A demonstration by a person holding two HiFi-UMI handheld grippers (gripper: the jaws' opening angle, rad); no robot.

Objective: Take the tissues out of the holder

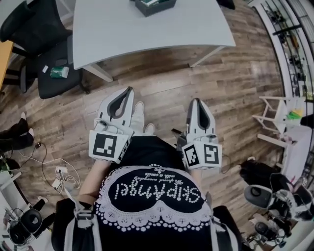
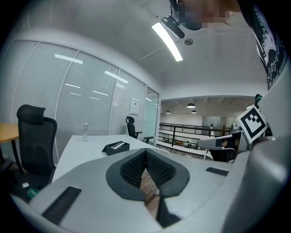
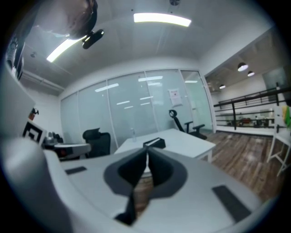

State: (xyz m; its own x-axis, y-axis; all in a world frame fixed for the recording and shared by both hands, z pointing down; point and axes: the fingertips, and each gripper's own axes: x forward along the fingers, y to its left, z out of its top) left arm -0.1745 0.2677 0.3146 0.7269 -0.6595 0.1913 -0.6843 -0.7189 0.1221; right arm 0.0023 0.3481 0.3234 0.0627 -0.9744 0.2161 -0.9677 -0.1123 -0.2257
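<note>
1. Tissue holder [image 1: 154, 6], a dark box with something pale in it, sits at the top edge of the head view on a white table [image 1: 147, 34]. It is well ahead of both grippers and roughly between the lines they point along. The left gripper [image 1: 129, 90] and right gripper [image 1: 196, 101] are held side by side over the wooden floor [image 1: 235, 98], short of the table edge. Each has its jaws together and carries nothing. A black office chair [image 1: 54, 68] stands off to the left of the left gripper (a small green thing [image 1: 60, 72] lies on its seat).

2. In the left gripper view the two ribbed pads [image 2: 132, 168] meet at their tips with nothing between them. The holder [image 2: 117, 147] lies beyond the tips and a little to their left, resting on the table top. A clear bottle [image 2: 85, 132] stands further left on the same table. The right gripper's marker cube [image 2: 252, 123] shows at the right.

3. In the right gripper view the jaws are likewise closed tip to tip and empty. The holder [image 3: 154, 143] is straight beyond them, just right of the tips, on the table (still well apart from the gripper). The left gripper shows at the left edge.
</note>
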